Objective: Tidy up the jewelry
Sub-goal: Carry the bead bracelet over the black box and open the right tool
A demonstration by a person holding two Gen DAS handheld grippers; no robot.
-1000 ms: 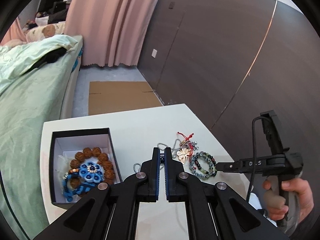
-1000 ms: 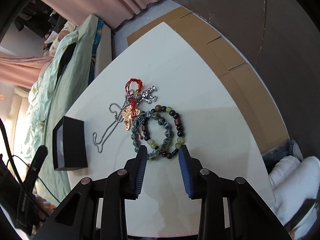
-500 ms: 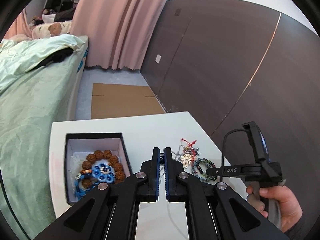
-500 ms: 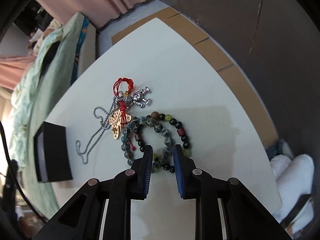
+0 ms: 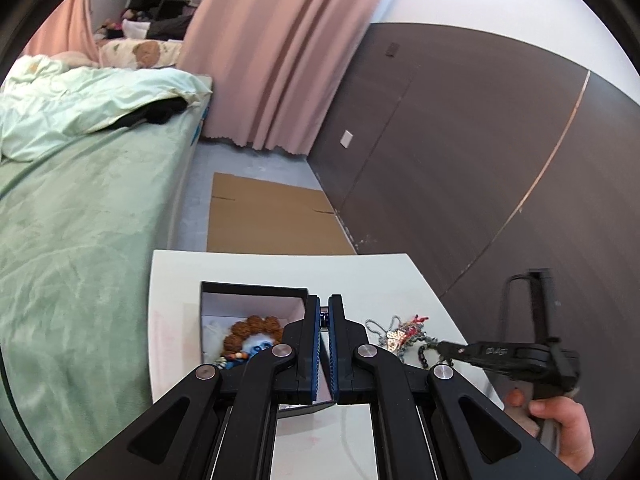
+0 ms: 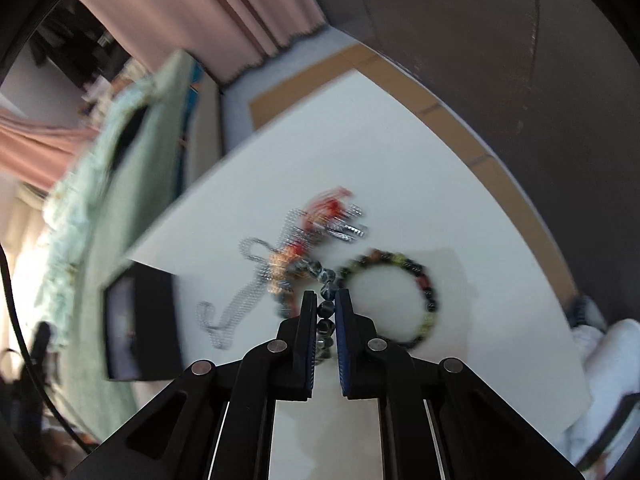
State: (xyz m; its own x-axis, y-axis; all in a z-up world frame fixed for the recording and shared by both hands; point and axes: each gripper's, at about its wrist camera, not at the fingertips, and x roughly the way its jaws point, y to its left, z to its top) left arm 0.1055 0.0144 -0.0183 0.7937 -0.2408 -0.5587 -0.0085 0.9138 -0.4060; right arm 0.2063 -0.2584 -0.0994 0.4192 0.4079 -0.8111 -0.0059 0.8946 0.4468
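In the right wrist view my right gripper (image 6: 325,305) is shut on a grey-blue bead bracelet (image 6: 325,276), with beads showing between its pads. A multicoloured bead bracelet (image 6: 424,280) lies just right of it on the white table (image 6: 400,160). A silver chain (image 6: 240,300) with gold and red charms (image 6: 320,212) lies to the left; this view is blurred. In the left wrist view my left gripper (image 5: 324,312) is shut and empty above an open black box (image 5: 256,290) holding a brown bead bracelet (image 5: 256,328) and a blue ornament. The right gripper (image 5: 452,348) shows at the jewelry pile (image 5: 404,336).
A bed with green bedding (image 5: 80,200) runs along the table's left side. Flat cardboard (image 5: 272,220) lies on the floor beyond the table. A dark wall (image 5: 480,160) stands to the right. The black box (image 6: 140,320) also shows at the left in the right wrist view.
My right gripper closed from open onto the grey-blue bracelet and now drags it, shifting the jewelry pile. My left gripper stayed shut and tilted up and back over the box.
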